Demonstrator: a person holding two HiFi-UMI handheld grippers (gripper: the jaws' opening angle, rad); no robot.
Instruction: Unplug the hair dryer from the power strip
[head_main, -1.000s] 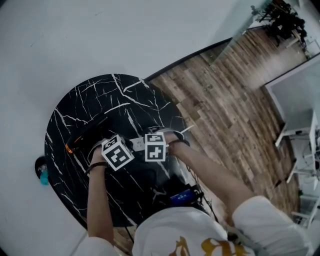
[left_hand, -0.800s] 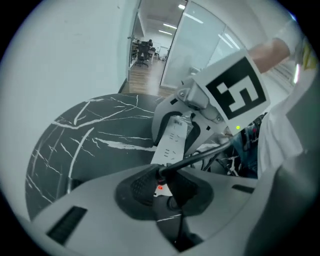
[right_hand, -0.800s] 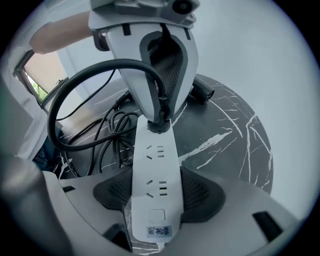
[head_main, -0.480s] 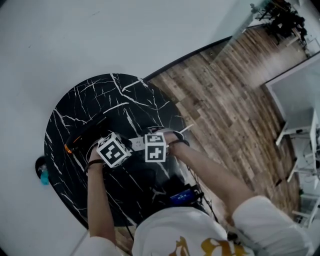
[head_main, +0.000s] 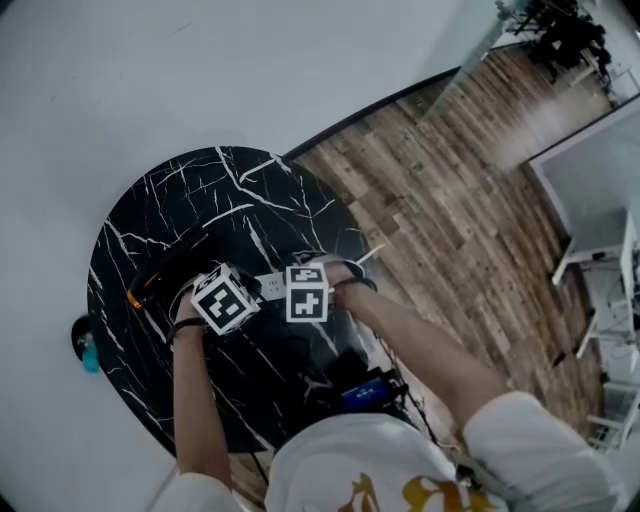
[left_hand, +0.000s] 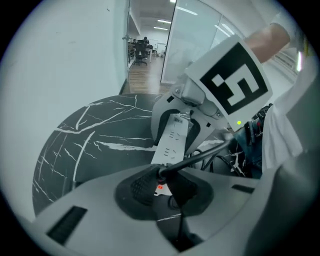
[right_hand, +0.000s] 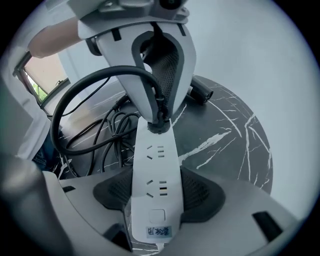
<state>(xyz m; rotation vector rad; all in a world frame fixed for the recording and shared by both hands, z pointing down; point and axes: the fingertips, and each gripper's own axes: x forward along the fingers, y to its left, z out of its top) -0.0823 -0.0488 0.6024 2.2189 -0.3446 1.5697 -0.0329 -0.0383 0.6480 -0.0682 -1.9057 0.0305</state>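
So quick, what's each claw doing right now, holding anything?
Left claw: closed on the black plug.
Right claw: closed on the power strip.

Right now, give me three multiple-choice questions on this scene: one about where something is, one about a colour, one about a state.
1. Where does the hair dryer lie?
A. On the black marble table
B. Inside a drawer
C. On a shelf

2. What colour is the power strip?
A. Black
B. White
C. Orange

3. What state is the plug in?
A. Lying loose beside the strip
B. Hanging off the edge
C. Seated in the strip, with the left claw shut on it

Answers:
1 A: the head view shows the dryer on the tabletop beside the left claw.
2 B: the strip is plainly white in both gripper views, and the right claw is clamped on its sides.
3 C: the right gripper view shows the plug sitting in the strip's far end between the left claw's pads.
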